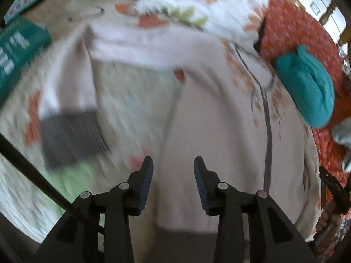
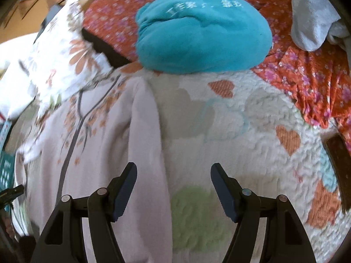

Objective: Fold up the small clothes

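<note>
A pale pink small top (image 1: 219, 114) with a grey stem and orange flower print lies spread on a white quilt (image 1: 136, 100). One sleeve with a dark grey cuff (image 1: 70, 138) stretches out to the left. My left gripper (image 1: 173, 164) is open and empty, just above the top's lower body. In the right wrist view the same top (image 2: 105, 144) lies at left, its right edge running between my fingers. My right gripper (image 2: 173, 171) is open and empty over that edge and the quilt (image 2: 241, 131).
A teal bundled cloth (image 2: 201, 30) sits at the far edge on an orange floral fabric (image 2: 307, 79); it also shows in the left wrist view (image 1: 307, 85). A grey-white cloth (image 2: 313, 19) lies far right. A green box (image 1: 17, 54) lies at left.
</note>
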Available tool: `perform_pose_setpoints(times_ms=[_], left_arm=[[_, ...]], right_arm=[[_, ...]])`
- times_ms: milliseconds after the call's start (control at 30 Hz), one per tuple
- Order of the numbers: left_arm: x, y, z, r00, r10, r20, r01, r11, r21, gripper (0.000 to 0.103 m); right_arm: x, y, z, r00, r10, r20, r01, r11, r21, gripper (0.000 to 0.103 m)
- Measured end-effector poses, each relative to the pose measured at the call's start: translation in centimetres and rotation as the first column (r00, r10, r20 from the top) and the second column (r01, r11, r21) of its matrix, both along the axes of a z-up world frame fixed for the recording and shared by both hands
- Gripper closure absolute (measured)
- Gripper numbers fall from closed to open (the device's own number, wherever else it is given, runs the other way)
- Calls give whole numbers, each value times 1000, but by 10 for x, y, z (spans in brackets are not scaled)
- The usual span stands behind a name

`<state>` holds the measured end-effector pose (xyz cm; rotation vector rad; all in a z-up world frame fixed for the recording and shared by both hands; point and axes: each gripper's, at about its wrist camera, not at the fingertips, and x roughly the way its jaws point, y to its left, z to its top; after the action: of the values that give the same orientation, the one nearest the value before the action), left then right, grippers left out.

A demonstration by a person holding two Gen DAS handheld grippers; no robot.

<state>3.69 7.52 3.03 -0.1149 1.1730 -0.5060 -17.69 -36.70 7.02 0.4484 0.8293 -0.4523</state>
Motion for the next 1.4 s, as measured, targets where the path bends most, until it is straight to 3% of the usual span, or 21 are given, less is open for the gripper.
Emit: perform_pose_setpoints(times_ms=[100, 233, 333, 400, 433, 467, 500, 567, 667, 767, 800, 833, 900, 933, 1000, 1133, 1200, 1233, 1300, 1367, 1400], left_arm=[[-19, -6, -16, 1000, -28, -12, 29, 999, 24, 66], [-43, -14, -14, 996, -84, 29, 84, 996, -10, 37], [-61, -22, -16, 994, -103, 42, 104, 995, -4, 33], [-71, -33, -14, 989, -137, 63, 135, 990, 49, 40], [-73, -36, -13, 987, -140, 74, 134, 988, 79, 58], [-74, -37, -12, 987, -136, 81, 128, 986, 104, 85], [-75, -33, -13, 988, -137, 69, 130, 987, 98, 94], [-71, -15, -11, 994, -107, 16, 107, 994, 23, 93], [-69, 0, -12, 997, -76, -6, 76, 997, -16, 92], [-70, 2, -15, 997, -77, -21, 76, 997, -30, 91], [-71, 2, -16, 997, -76, -19, 75, 997, -34, 91], [-73, 2, -15, 997, -77, -17, 77, 996, -38, 86], [-75, -2, -17, 996, -89, -26, 87, 994, -66, 71], [-78, 1, -19, 995, -95, -33, 92, 992, -87, 63], [-83, -4, -23, 994, -101, -38, 97, 990, -102, 59], [-94, -17, -21, 992, -129, 0, 129, 990, -62, 59], [-96, -22, -21, 991, -133, 5, 133, 990, -44, 74], [-95, -24, -23, 991, -135, -5, 134, 990, -37, 91], [-92, -22, -23, 992, -122, -29, 120, 992, -48, 91], [-91, -20, -19, 994, -107, -27, 106, 994, -35, 92], [-92, -17, -15, 996, -92, -14, 91, 996, -19, 92]], right_arm=[[-27, 22, -13, 1000, 14, -21, -13, 999, 35, 28], [-62, 60, -28, 999, 45, -31, -43, 998, 46, 28], [-74, 86, -41, 997, 73, -18, -72, 996, 56, 28], [-68, 91, -47, 996, 87, -26, -85, 995, 55, 35], [-64, 91, -49, 995, 95, -33, -93, 994, 56, 62], [-60, 88, -51, 994, 96, -61, -93, 995, 49, 81], [-56, 84, -51, 992, 86, -97, -83, 996, 40, 92], [-63, 63, -40, 993, 59, -101, -54, 997, 60, 93], [-81, 21, -12, 989, -90, -121, 82, 994, -75, 93], [-99, -41, -2, 929, -311, -199, 286, 947, -147, 88], [-103, -52, -1, 902, -362, -234, 328, 929, -170, 84], [-107, -53, 1, 901, -372, -224, 342, 926, -162, 84], [-111, -36, 5, 938, -304, -165, 289, 951, -108, 79], [-107, -15, 1, 967, -212, -141, 204, 977, -64, 68], [-96, 25, -14, 995, -30, -97, 35, 998, 49, 64], [-70, 88, -49, 976, 217, -31, -205, 954, 217, 64], [-58, 107, -59, 967, 249, -50, -235, 953, 194, 55], [-49, 114, -57, 970, 240, -48, -231, 962, 145, 49], [-37, 115, -54, 972, 232, -36, -227, 967, 117, 48], [-27, 110, -55, 977, 210, -38, -204, 970, 132, 71], [-26, 106, -56, 978, 203, -41, -194, 969, 154, 96]])
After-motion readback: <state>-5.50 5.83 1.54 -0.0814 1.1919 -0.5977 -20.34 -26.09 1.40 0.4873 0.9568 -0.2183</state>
